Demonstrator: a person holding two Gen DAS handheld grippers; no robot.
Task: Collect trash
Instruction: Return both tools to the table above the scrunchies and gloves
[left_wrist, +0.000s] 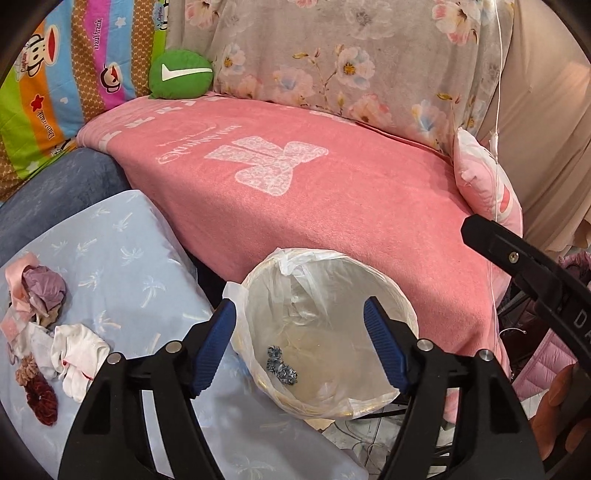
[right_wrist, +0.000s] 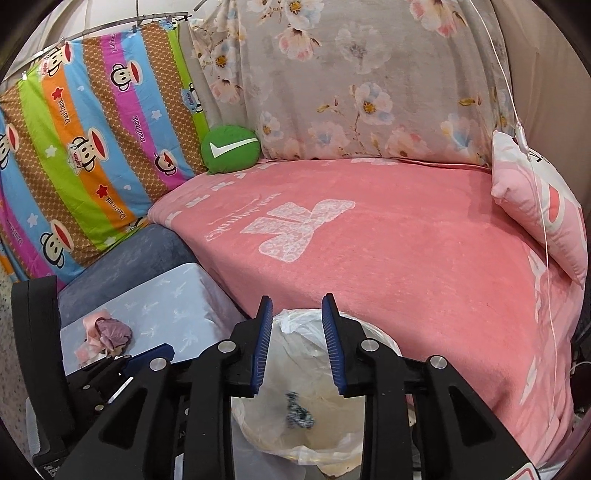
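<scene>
A bin lined with a clear plastic bag (left_wrist: 380, 280) stands by the pink bed; a dark blue-grey scrap (left_wrist: 281, 365) lies in its bottom. My left gripper (left_wrist: 300, 339) is open and empty above the bin. My right gripper (right_wrist: 296, 336) is open and empty, also over the bin (right_wrist: 380, 341), with the scrap (right_wrist: 299, 410) below it. A pile of trash lies on the light blue cushion (left_wrist: 122, 258): a crumpled purple and pink wad (left_wrist: 38, 291), white cloth (left_wrist: 79, 354) and hair scrunchies (left_wrist: 38, 395). The wad also shows in the right wrist view (right_wrist: 109, 334).
The pink blanket (left_wrist: 332, 206) covers the bed behind the bin. A green round cushion (left_wrist: 181, 75) and a pink pillow (left_wrist: 484, 184) lie on it. A thin white cord (left_wrist: 496, 110) hangs at the right. Cables lie on the floor (left_wrist: 365, 443).
</scene>
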